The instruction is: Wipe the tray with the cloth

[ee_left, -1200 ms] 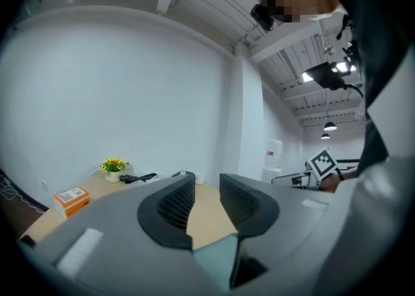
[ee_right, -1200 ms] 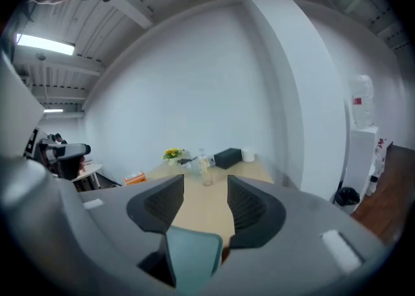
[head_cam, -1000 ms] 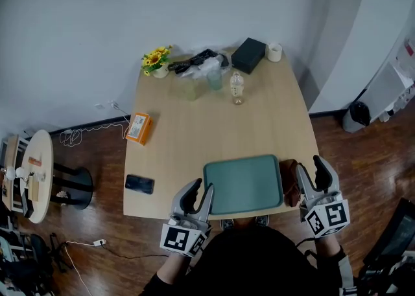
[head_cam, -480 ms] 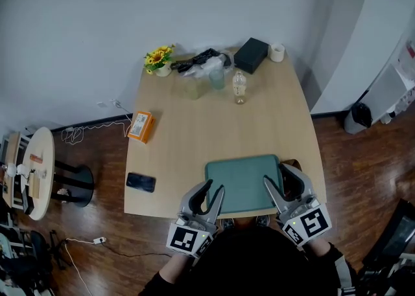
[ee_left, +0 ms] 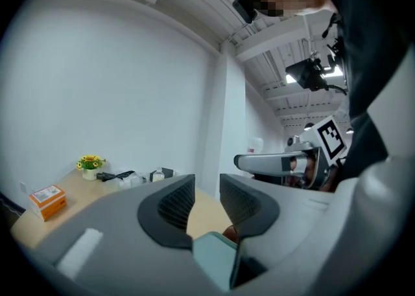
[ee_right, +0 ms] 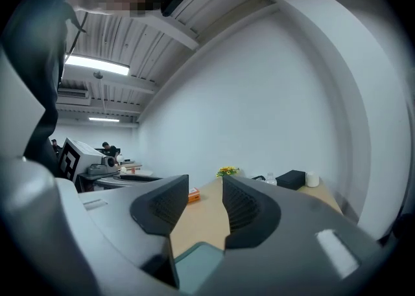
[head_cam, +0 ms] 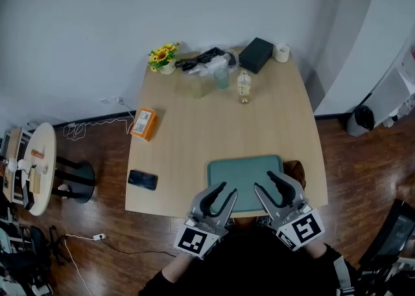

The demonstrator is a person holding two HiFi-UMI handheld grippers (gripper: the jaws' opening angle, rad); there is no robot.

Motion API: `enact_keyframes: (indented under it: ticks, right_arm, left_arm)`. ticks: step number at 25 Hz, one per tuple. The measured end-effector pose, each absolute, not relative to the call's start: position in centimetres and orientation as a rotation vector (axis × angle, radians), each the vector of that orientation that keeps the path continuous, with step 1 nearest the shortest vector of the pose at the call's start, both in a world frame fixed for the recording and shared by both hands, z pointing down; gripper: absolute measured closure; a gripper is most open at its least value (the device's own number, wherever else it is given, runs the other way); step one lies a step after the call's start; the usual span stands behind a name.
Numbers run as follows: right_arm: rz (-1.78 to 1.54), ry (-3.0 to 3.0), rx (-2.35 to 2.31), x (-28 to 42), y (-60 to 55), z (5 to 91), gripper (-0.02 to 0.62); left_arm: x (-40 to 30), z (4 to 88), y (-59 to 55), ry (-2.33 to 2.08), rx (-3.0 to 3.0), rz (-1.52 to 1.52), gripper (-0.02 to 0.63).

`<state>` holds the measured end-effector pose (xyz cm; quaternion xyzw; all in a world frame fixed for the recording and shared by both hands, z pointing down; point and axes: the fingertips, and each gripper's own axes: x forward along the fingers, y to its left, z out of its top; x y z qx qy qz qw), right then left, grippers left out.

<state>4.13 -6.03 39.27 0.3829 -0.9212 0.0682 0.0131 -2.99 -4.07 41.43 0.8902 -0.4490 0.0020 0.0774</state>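
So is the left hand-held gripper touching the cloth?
Apart. The head view shows the left hand-held gripper over the near left corner of the tray, and the cloth lies beyond its right edge, with the tray between them.

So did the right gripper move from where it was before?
Yes. The right gripper slid left, from beside the cloth, right of the tray, to over the tray's near edge. Its fingers are closing, with nothing between them.

Soft, even light across the tabletop point(head_cam: 194, 152), barely a shadow. A ceiling strip light point(ee_right: 97, 65) glares above it; gripper views bulge fisheye, corners black, foreground soft.
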Motion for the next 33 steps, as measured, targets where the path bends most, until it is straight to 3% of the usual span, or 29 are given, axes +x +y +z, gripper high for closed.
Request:
enact_keyframes:
  ticks: [10, 33]
  right_arm:
    - [0.182, -2.836, 1.307, 5.9, -6.3, 39.2, 0.468]
    - [0.202, -2.829, 1.297, 5.7, -6.6, 39.6, 0.487]
  left_arm:
    - [-3.3, 41.6, -4.1, -1.336, 2.655, 0.011, 0.505]
    - [-3.9, 42.0, -4.4, -1.351, 2.639, 0.026, 0.505]
